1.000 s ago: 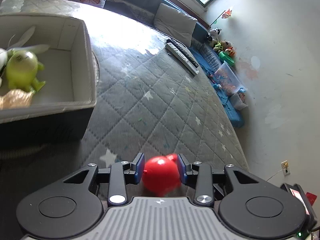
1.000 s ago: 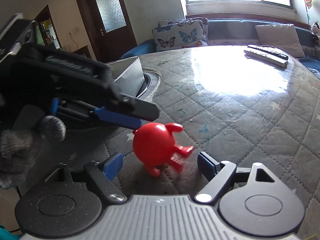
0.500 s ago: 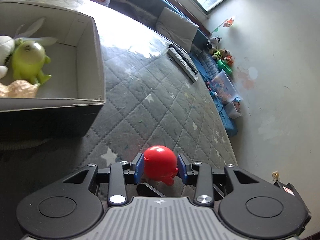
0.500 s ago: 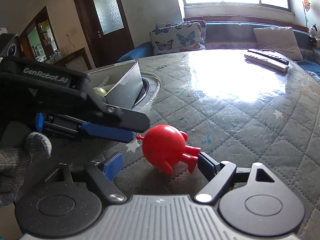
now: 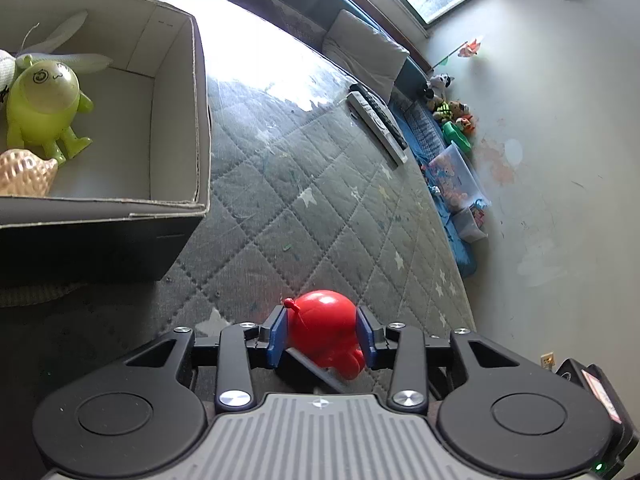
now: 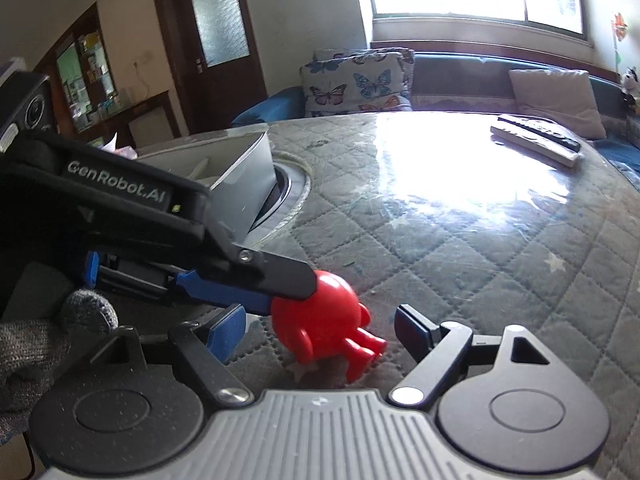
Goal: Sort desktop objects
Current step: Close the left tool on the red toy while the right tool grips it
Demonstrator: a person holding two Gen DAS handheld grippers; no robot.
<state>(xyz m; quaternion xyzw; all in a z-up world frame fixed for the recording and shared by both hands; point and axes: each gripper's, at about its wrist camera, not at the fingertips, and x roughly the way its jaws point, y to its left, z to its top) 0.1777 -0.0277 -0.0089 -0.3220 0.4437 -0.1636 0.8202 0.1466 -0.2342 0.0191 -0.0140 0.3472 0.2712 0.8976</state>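
A round red toy figure (image 5: 325,330) with small legs is held between the blue pads of my left gripper (image 5: 323,336), which is shut on it above the quilted tabletop. In the right wrist view the same red toy (image 6: 320,322) hangs from the left gripper, legs toward the right. My right gripper (image 6: 320,330) is open and empty, its jaws wide on either side below the toy. An open cardboard box (image 5: 198,128) at the upper left holds a green toy figure (image 5: 42,106), a tan ridged toy (image 5: 24,172) and a white plush.
The quilted grey table cover (image 5: 320,184) spans the view. Two remote controls (image 5: 378,126) lie at the far side, also in the right wrist view (image 6: 536,140). The box wall (image 6: 248,176) stands left of the toy. A sofa with cushions runs behind.
My left gripper has lifted the red toy and carried it toward the box, which now looks closer. The toy has tilted. The right gripper stays open.
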